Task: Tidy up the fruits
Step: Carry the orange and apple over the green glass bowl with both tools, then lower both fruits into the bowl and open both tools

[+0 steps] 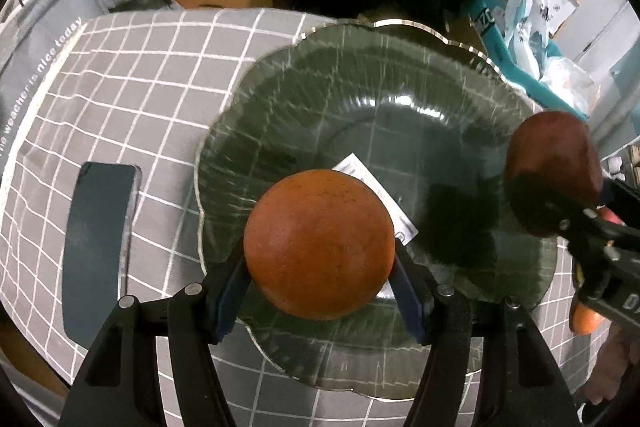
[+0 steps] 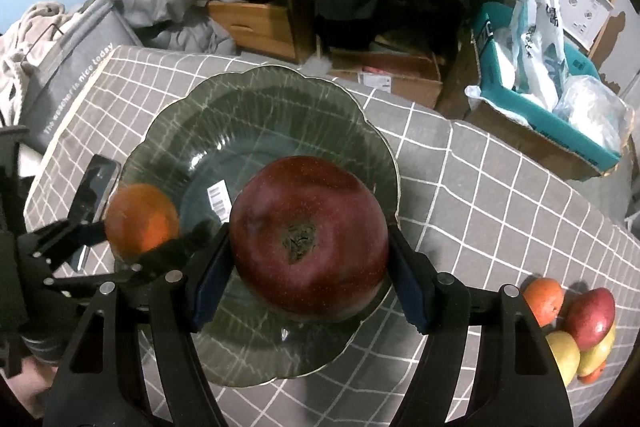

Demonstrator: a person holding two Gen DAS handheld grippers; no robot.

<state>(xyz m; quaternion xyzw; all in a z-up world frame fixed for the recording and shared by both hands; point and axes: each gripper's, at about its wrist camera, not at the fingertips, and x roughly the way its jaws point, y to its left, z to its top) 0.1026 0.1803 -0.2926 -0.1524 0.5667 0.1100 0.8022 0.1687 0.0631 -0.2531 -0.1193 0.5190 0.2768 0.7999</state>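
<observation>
A: Two grippers, two fruits: the left gripper [image 1: 320,267] is clamped on an orange [image 1: 319,243], the right gripper [image 2: 308,259] on a dark red apple [image 2: 308,241], both held over the green glass plate [image 2: 256,99]

B: How should they go down?

A: Lowered onto separate bare patches of the plate, jaws parting only once each fruit rests, or it may roll over the fluted rim

B: What's nearby?

A: A barcode label [image 2: 218,203] in the plate's well, a phone [image 1: 98,251] just beside it on the checked cloth [image 2: 500,211], and a fruit pile [image 2: 572,331] well apart at the right; the grippers sit close enough to knock together
</observation>
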